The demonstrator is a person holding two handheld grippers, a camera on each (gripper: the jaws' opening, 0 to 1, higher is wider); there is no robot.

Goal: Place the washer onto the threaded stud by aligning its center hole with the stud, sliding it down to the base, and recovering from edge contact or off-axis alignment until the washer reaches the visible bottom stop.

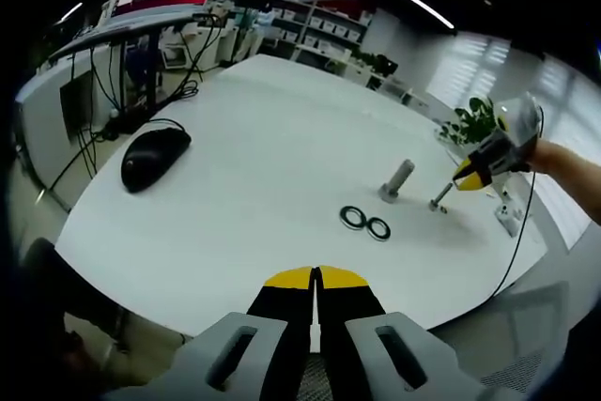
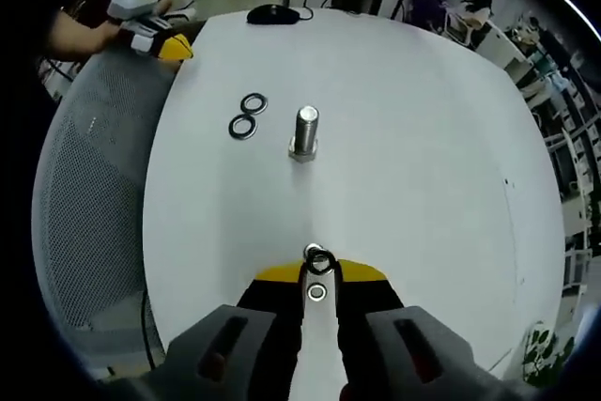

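Washer [image 2: 319, 261] pinched at right claw [image 2: 319, 274] tips, short of stud [image 2: 305, 133].

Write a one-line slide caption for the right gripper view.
Right hand-held gripper holding a washer short of the upright stud.

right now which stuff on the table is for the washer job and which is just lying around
For the job: threaded stud; the washer at the right gripper tips, above a small bolt; two spare washers beside the stud; left gripper.

Lying about: computer mouse, cables, mesh chair, plant.
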